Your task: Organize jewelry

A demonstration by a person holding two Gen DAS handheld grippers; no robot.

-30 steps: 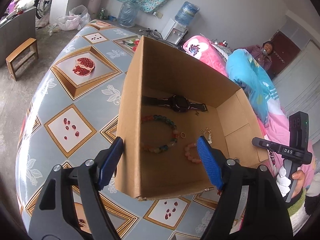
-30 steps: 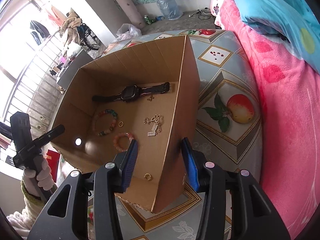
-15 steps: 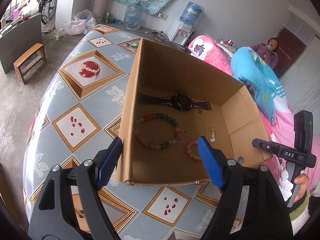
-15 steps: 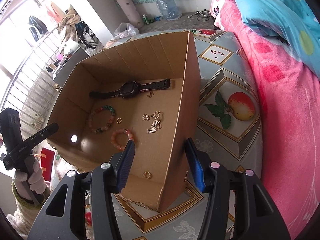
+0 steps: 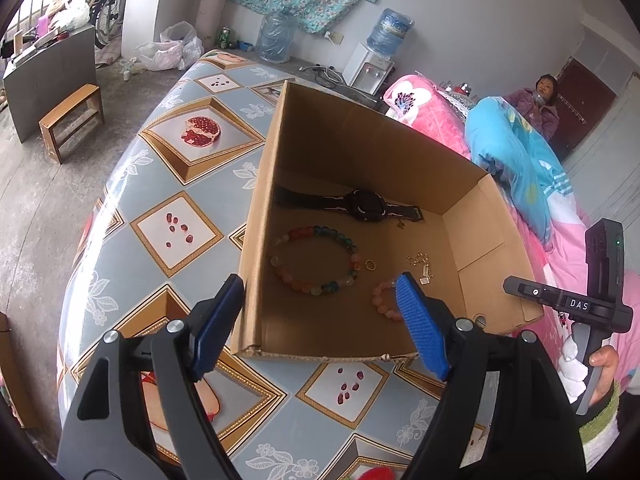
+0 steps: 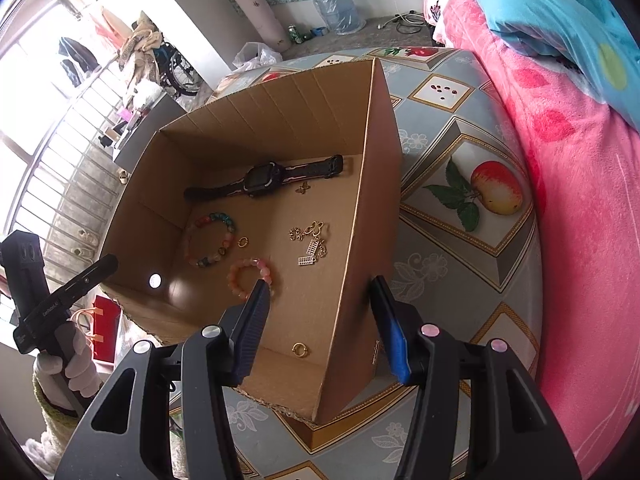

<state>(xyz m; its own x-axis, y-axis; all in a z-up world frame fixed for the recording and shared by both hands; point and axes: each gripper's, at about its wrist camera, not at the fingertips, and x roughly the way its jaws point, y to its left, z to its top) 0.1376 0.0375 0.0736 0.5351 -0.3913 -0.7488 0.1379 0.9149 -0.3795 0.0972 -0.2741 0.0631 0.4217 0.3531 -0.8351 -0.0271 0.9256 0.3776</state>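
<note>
Open brown cardboard box (image 5: 372, 168) sits on the fruit-print tablecloth (image 5: 176, 228); all jewelry lies on its floor: black wristwatch (image 5: 366, 205), multicolour bead bracelet (image 5: 314, 260), pink bead bracelet (image 6: 251, 276), small gold ring (image 5: 370, 265), gold chain w/ charms (image 6: 312, 242), second gold ring (image 6: 300, 349) near the front edge.

Left gripper (image 5: 320, 316) jaws wide apart, straddling the box's left wall, gripping nothing; right gripper (image 6: 320, 308) half open, jaws just been widening, right wall between them but pads not pressing.

Risks: a jaw catches a wall & drags or tips the light box, pieces slide; tiny rings slip from broad pads; chain tangles.

Obstacles: tall walls block low approach; pink blanket (image 6: 580, 200) crowds the right side.
</note>
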